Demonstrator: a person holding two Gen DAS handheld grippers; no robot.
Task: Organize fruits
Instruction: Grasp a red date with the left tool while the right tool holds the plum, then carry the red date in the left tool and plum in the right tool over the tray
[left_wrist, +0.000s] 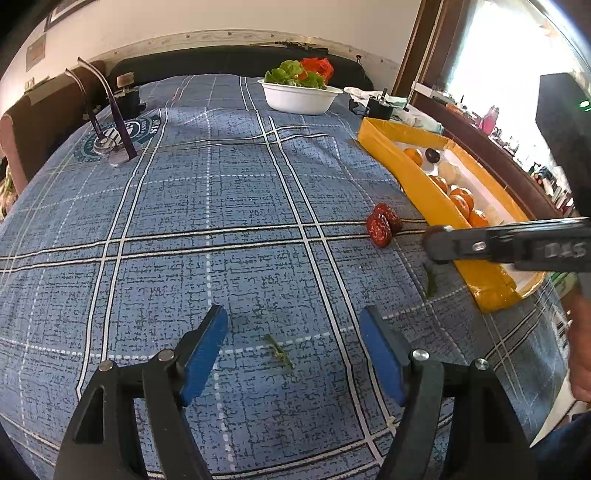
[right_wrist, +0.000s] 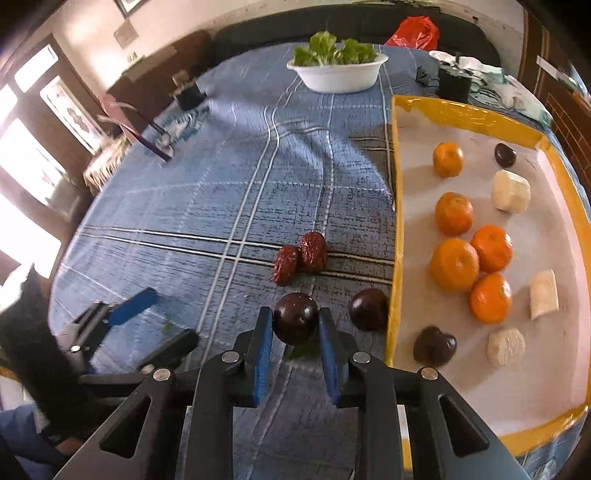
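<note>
My right gripper (right_wrist: 295, 325) is shut on a dark plum (right_wrist: 295, 319) and holds it just above the blue checked cloth, left of the yellow tray (right_wrist: 391, 236). A second dark plum (right_wrist: 368, 309) lies beside the tray wall. Two red dates (right_wrist: 301, 258) lie further out; they also show in the left wrist view (left_wrist: 382, 224). The tray holds several oranges (right_wrist: 455, 264), white banana pieces (right_wrist: 511, 191) and two dark plums (right_wrist: 434, 346). My left gripper (left_wrist: 293, 332) is open and empty over the cloth, with only a green leaf scrap (left_wrist: 279, 350) under it.
A white bowl of lettuce (left_wrist: 299, 98) stands at the far end with a red bag (right_wrist: 413, 32) behind it. Spectacles on a clear stand (left_wrist: 110, 144) are far left. A small black box (right_wrist: 453, 84) sits beyond the tray. The table edge runs along the tray's right side.
</note>
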